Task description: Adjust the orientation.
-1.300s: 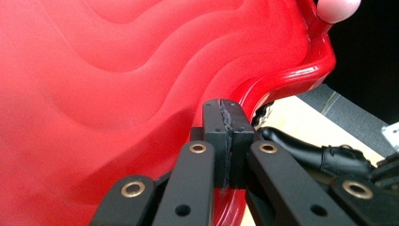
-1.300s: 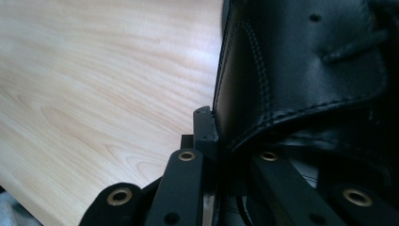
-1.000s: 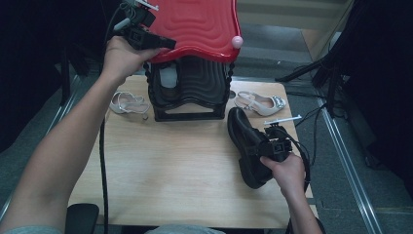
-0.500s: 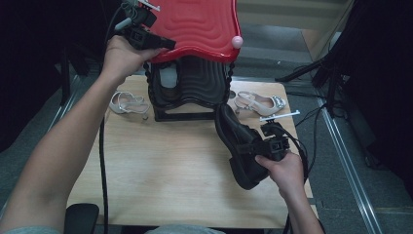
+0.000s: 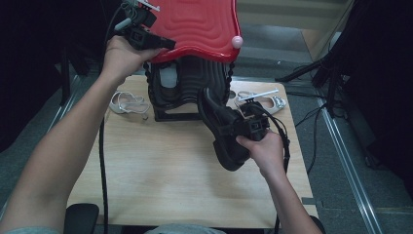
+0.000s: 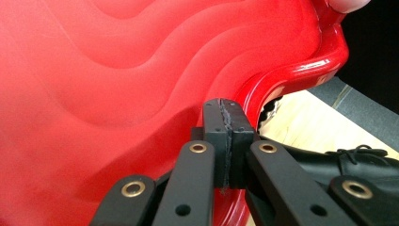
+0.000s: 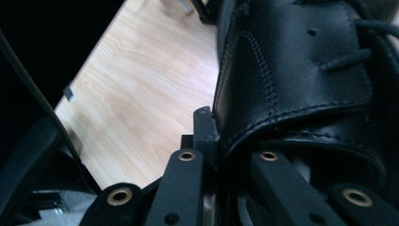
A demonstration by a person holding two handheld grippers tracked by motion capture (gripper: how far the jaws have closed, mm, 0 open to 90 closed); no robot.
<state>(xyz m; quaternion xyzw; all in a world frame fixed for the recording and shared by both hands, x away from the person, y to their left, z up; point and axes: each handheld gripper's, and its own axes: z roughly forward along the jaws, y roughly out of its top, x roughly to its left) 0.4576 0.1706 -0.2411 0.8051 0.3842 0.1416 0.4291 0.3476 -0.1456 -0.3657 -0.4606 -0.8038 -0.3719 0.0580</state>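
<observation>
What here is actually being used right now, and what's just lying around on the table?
In use:
- red lid, gripped at its edge by the left gripper
- black shoe, held by the right gripper
- black box under the lid

Lying about:
- pale sandal left of the box
- pale sandal right of it

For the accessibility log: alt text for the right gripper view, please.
The right gripper has its fingers clamped on the collar edge of a black leather lace-up shoe, held above a light wooden table.
</observation>
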